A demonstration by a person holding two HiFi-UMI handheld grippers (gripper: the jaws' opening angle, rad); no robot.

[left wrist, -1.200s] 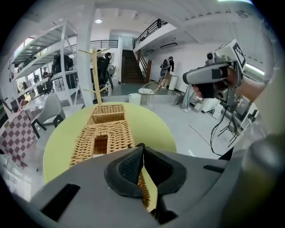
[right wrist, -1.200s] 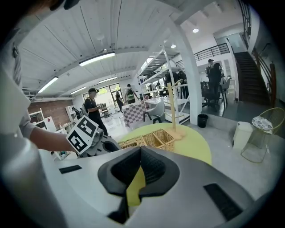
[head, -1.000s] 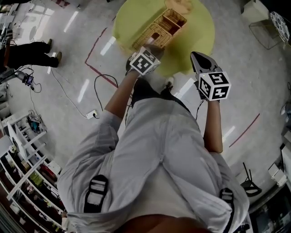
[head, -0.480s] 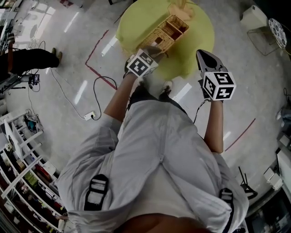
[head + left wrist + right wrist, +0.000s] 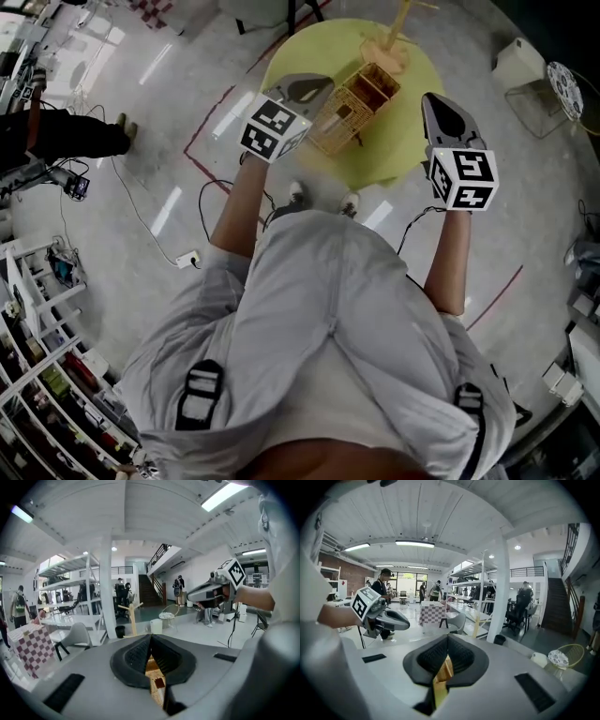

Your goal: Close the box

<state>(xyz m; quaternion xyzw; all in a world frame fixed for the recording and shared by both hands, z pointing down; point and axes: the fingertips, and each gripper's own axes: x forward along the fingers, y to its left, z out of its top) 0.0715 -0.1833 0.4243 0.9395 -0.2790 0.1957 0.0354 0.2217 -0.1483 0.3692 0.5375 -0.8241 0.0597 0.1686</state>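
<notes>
Looking along my right claw (image 5: 447, 638), I see its black ribbed pads (image 5: 431, 656) meeting at the tips, with a tan and yellow sliver (image 5: 440, 681) in the slit beneath. At left, a hand (image 5: 332, 614) holds the grey left claw (image 5: 404, 623), and a red-and-white checked cloth (image 5: 432, 613) lies beyond.

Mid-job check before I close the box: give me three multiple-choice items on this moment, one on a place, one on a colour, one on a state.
1. Where does the wicker box stand?
A. on the floor
B. on the round table
C. on a shelf

2. What colour is the round table's top?
A. yellow
B. red
C. blue

3. How do the jaws of the left gripper stand?
A. wide apart
B. clamped on the wicker box
C. together, holding nothing

Answers:
1 B: the head view shows the wicker box resting on the round table.
2 A: its bare surface is yellow.
3 C: the left gripper view shows the tips meeting with nothing between them.
</notes>
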